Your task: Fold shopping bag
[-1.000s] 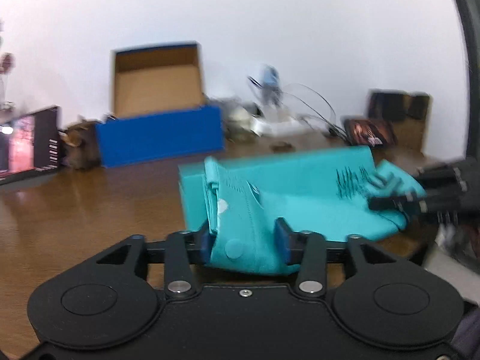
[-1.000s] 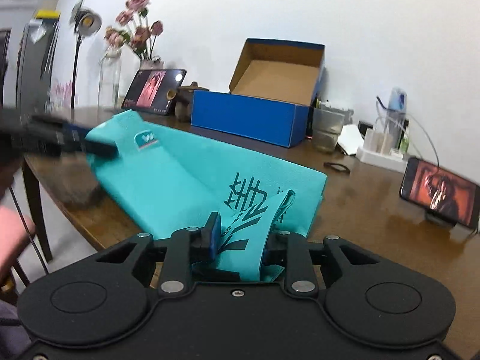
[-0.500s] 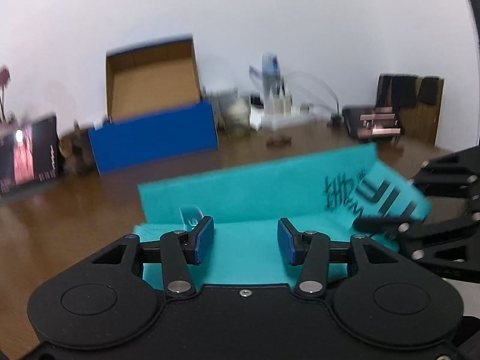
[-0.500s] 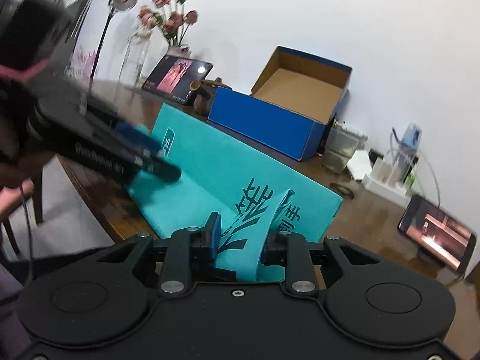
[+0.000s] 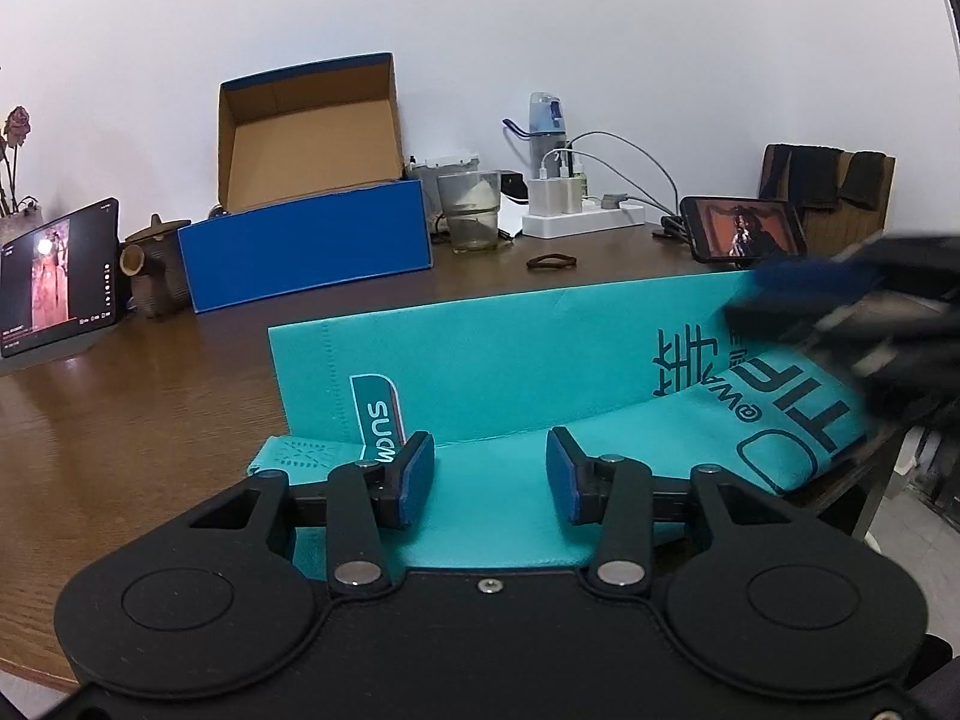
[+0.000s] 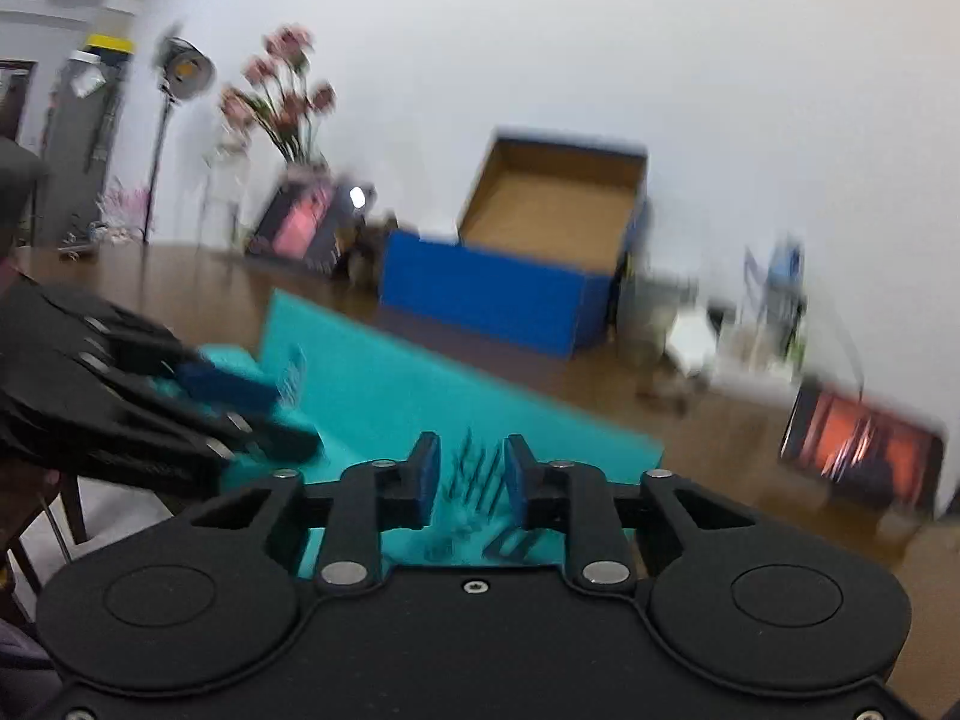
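One teal fabric shopping bag (image 5: 492, 372), two sets of black tongs, and a scatter of single items on one brown wooden counter (image 5: 150, 372).

Counted: one left tongs (image 5: 489, 468) and one right tongs (image 6: 468, 474), each with two blue-padded fingers; one open blue cardboard box (image 5: 306, 240); two lit screens, a black tablet (image 5: 57, 279) and a black phone (image 5: 744, 228); one clear glass tumbler (image 5: 471, 210); one blue-capped water bottle (image 5: 545, 138); one white power strip (image 5: 582, 219); one dark hair tie (image 5: 552, 263); one small brown teapot (image 5: 153, 276); one bunch of pink flowers (image 6: 282, 102); one floor lamp (image 6: 180, 78).
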